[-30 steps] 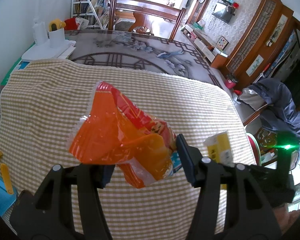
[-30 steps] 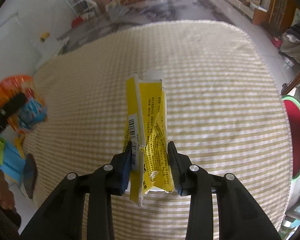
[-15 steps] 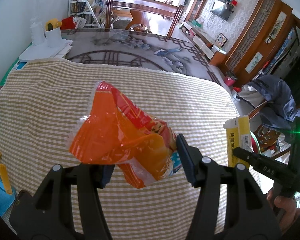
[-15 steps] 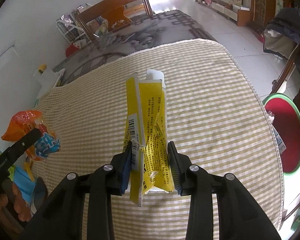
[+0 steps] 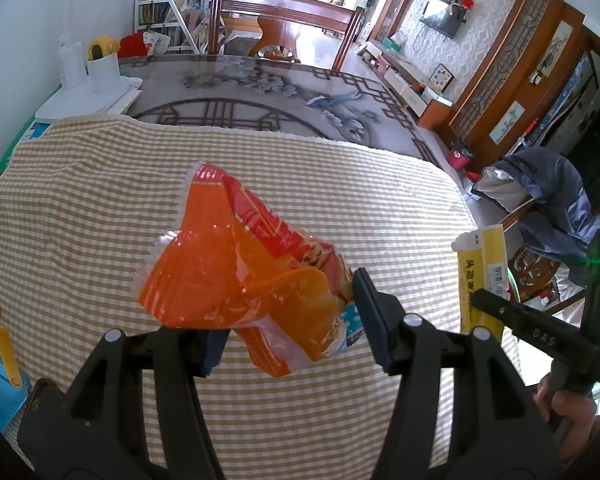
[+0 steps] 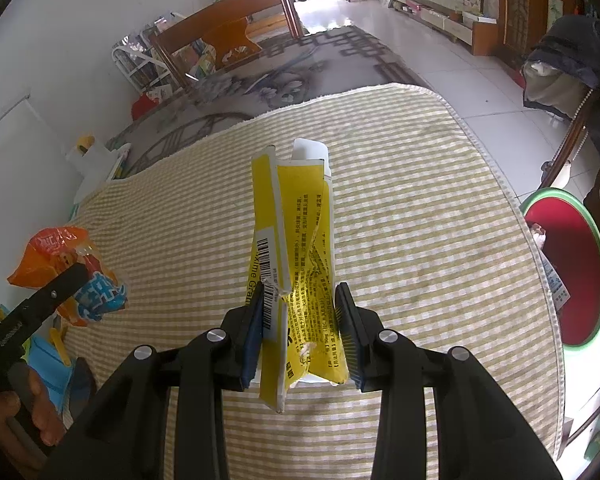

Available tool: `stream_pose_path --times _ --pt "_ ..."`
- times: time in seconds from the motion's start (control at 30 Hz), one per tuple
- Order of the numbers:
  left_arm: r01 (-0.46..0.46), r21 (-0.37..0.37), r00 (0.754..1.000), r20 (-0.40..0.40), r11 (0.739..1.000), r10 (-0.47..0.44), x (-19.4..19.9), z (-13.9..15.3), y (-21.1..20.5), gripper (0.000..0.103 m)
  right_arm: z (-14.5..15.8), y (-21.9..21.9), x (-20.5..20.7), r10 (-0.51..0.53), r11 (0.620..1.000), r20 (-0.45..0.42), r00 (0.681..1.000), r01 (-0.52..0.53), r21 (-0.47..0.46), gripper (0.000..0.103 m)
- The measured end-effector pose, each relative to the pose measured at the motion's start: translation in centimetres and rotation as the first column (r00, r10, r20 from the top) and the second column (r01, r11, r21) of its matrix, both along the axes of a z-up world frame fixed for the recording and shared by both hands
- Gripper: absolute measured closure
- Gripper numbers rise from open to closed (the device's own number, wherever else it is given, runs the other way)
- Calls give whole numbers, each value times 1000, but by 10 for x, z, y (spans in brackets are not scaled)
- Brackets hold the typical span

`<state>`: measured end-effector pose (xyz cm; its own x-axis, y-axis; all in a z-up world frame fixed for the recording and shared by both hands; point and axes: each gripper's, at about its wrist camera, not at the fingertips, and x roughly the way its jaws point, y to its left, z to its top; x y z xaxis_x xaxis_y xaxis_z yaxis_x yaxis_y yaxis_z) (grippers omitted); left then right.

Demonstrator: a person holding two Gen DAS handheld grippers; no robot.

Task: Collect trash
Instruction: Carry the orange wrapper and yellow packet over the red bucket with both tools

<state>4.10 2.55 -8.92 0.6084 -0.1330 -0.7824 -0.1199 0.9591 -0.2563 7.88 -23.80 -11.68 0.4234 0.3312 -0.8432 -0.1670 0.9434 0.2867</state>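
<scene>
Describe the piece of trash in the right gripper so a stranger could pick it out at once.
Find the table under the checked cloth. Above its near middle, the right gripper is shut on a flattened yellow box standing upright between the pads. Unlike the crinkly orange snack bag in the left gripper, it is stiff cardboard with black print, a barcode and a white flap on top.

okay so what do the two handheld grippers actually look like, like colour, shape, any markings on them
Both the left gripper and right gripper are matte black plastic, each with two angular fingers carrying dark blue ribbed pads and silver rivets at the joints. The right one has raised lettering along its side and a green light on its body. No cables or sleeves show.
</scene>
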Motion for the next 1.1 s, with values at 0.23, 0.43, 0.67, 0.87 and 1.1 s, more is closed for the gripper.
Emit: stream_pose_path --times 0.23,0.43,0.67,0.87,1.1 --pt "25 -2 1000 10 1000 -25 4 3 -15 48 6 -15 -1 -19 1000 15 1000 19 -2 69" --pt "42 2 999 4 999 -42 9 3 -35 48 5 -32 -1 -32 999 11 999 32 9 69" --pt "50 16 999 0 999 -50 12 6 -54 48 4 -53 0 -35 999 7 999 35 25 69" --pt "66 20 998 7 998 -66 17 9 -80 48 11 -78 3 -41 999 22 999 40 36 69" --pt "77 30 997 15 997 -77 24 15 -112 48 16 -108 10 -48 998 37 998 46 53 69"
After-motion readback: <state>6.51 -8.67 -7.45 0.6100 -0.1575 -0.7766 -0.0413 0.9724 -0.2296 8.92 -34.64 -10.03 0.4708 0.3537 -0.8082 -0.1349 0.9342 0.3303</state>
